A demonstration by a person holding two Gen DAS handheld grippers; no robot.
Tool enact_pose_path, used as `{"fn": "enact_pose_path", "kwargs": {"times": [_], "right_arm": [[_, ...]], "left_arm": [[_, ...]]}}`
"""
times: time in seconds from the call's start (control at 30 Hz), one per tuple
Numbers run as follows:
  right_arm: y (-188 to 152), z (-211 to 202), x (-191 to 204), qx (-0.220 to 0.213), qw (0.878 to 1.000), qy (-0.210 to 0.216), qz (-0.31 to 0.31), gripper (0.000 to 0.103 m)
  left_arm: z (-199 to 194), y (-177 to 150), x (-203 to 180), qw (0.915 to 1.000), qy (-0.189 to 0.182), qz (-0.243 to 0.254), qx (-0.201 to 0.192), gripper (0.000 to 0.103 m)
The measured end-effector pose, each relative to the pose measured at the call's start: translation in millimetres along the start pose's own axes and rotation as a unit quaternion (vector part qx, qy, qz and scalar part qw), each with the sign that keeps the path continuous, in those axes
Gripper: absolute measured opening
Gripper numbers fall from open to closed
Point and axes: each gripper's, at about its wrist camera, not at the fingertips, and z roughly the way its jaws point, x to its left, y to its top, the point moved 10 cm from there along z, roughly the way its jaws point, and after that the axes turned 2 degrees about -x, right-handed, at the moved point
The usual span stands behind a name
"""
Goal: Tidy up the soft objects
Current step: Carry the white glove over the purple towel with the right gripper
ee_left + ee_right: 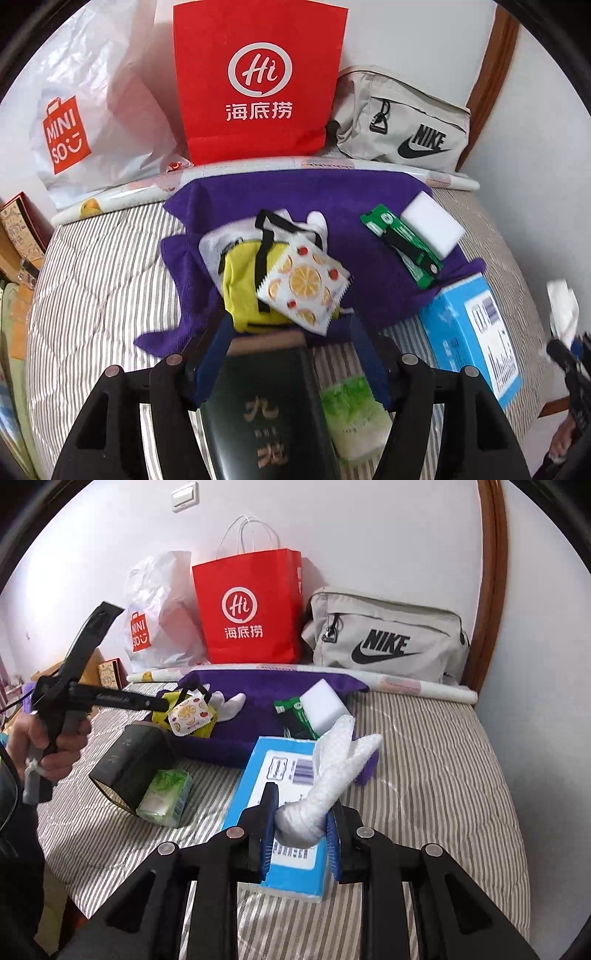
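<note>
Both grippers loaded beside the purple cloth (258, 716)

The right gripper (301, 834) is clamped on a crumpled white cloth (332, 771), raised over the blue box (284, 775) at the purple cloth's near edge. The left gripper (291, 354) pinches a black box (264, 402) (gold characters, lower end cut off by the frame), which hides part of the green tissue pack (351, 417). On the purple cloth lie a yellow pouch (247, 284), an orange-print packet (303, 284) and a white sponge (432, 229).

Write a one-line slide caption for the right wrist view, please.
Right gripper clamps a white textured cloth above a blue box on the striped bed.
</note>
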Motion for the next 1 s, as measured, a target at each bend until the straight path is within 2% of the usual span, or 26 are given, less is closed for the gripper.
{"fn": "enact_pose_path", "kwargs": {"times": [0.27,0.43,0.6,0.77,1.0], "right_arm": [[18.8,8.4,-0.6,-0.014,1.000,0.008,-0.005,0.024],[32.7,18.1,1.3,-0.021,0.999,0.019,-0.016,0.024],[50.0,33.6,7.2,-0.025,0.998,0.049,-0.019,0.024],[61.6,55.7,17.3,-0.017,0.996,0.086,-0.020,0.024],[67.5,101.1,27.2,0.021,0.993,0.114,-0.026,0.024]], "left_arm": [[-29.7,-30.2,-13.9,0.9997,0.005,0.014,-0.019,0.064],[-47.5,-50.3,-32.9,0.9988,-0.007,0.033,-0.036,0.064],[-50.3,-69.0,-50.9,0.9980,-0.015,0.049,-0.037,0.064],[-61.1,-73.2,-42.7,0.9980,-0.007,0.035,-0.052,0.064],[-74.1,-78.2,-17.7,0.9972,0.020,0.018,-0.070,0.064]]}}
